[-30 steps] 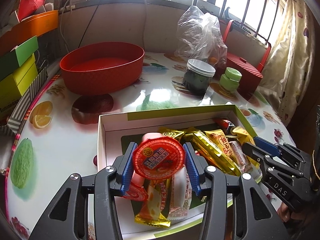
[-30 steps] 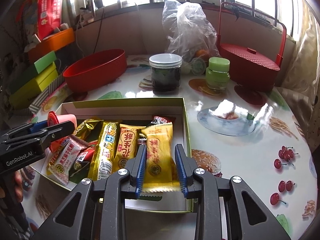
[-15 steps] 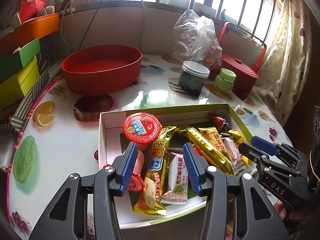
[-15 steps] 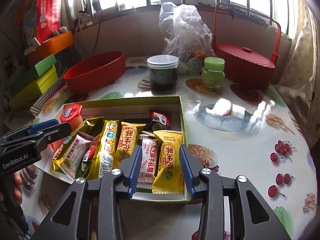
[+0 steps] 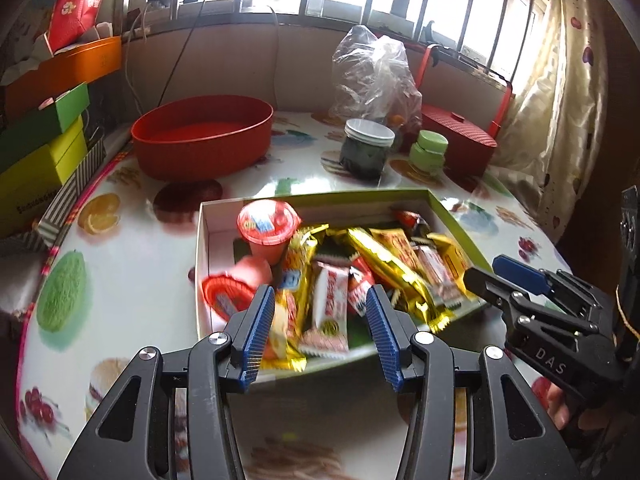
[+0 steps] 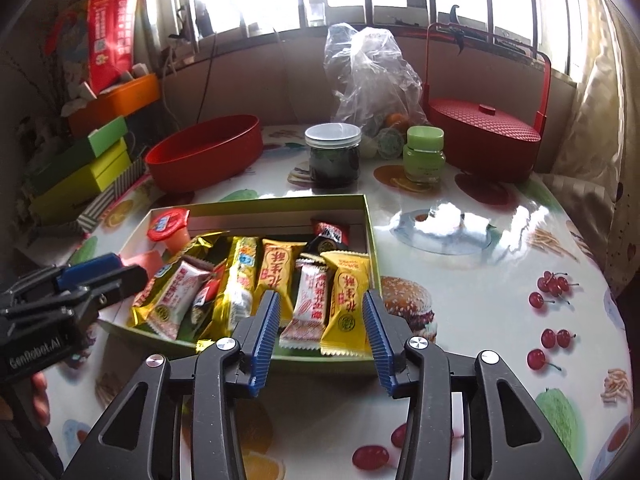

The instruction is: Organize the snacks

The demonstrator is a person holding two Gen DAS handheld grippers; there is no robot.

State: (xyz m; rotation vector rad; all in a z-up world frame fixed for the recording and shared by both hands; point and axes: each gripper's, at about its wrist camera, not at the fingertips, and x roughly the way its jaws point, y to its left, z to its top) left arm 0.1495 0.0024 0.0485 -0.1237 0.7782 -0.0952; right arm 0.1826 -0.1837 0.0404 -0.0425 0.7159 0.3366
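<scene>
A shallow box with a green rim (image 5: 360,194) (image 6: 280,202) holds several wrapped snacks. A red-lidded jelly cup (image 5: 268,226) (image 6: 170,226) stands upright in its far left corner, and a second cup (image 5: 228,296) lies on its side near the left wall. My left gripper (image 5: 320,312) hovers open over the box's near edge with nothing between its fingers. My right gripper (image 6: 320,312) is over the box's near right part, its jaws opening and touching nothing. A yellow packet (image 6: 346,300) lies in the box just past its tips. Each gripper shows in the other's view (image 5: 516,280) (image 6: 100,276).
Behind the box stand a red oval bowl (image 5: 202,136), a dark jar with a white lid (image 6: 334,156), a small green jar (image 6: 424,152), a clear plastic bag (image 6: 370,76) and a red lidded basket with a handle (image 6: 486,140). Coloured boxes (image 5: 40,148) are stacked at the left.
The jelly cup that was between my left fingers now stands in the box, and that gripper has drawn back. My right gripper let go of the yellow packet, opened wider and drew back.
</scene>
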